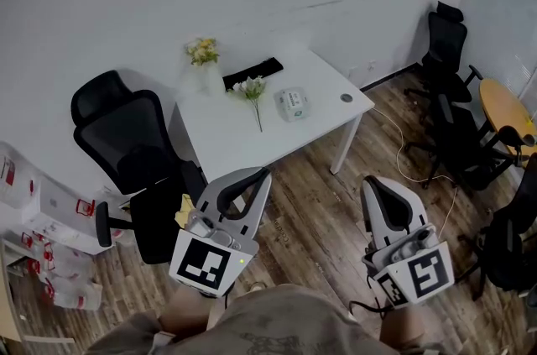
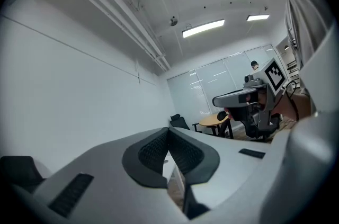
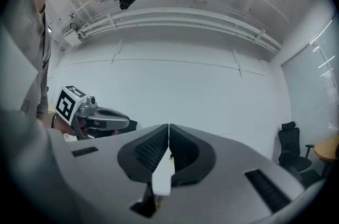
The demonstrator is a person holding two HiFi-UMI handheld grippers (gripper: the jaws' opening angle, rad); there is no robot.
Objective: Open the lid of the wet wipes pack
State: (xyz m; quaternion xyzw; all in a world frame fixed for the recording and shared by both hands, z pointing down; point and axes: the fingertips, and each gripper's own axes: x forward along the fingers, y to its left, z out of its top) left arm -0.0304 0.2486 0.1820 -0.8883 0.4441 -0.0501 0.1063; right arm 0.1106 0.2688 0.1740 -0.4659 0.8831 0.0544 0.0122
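Note:
The wet wipes pack [image 1: 292, 104] lies flat on the white table [image 1: 243, 145], right of its middle; it is pale, with a label on top. Both grippers hang over the wooden floor on the near side of the table, well short of the pack. My left gripper [image 1: 265, 173] [image 2: 168, 131] points level toward the table's front edge, jaws pressed together with nothing between them. My right gripper [image 1: 370, 180] [image 3: 168, 127] is out to the right, also shut and empty. Each gripper view shows the other gripper off to the side, and neither shows the pack.
A small bunch of yellow flowers [image 1: 202, 52], a white flower stem [image 1: 252, 90], a black flat item [image 1: 252, 73] and a small dark disc [image 1: 346, 98] share the table. A black office chair [image 1: 132, 150] stands left, more chairs [image 1: 445, 43] and a round wooden table [image 1: 506, 108] right, boxes [image 1: 38, 211] far left.

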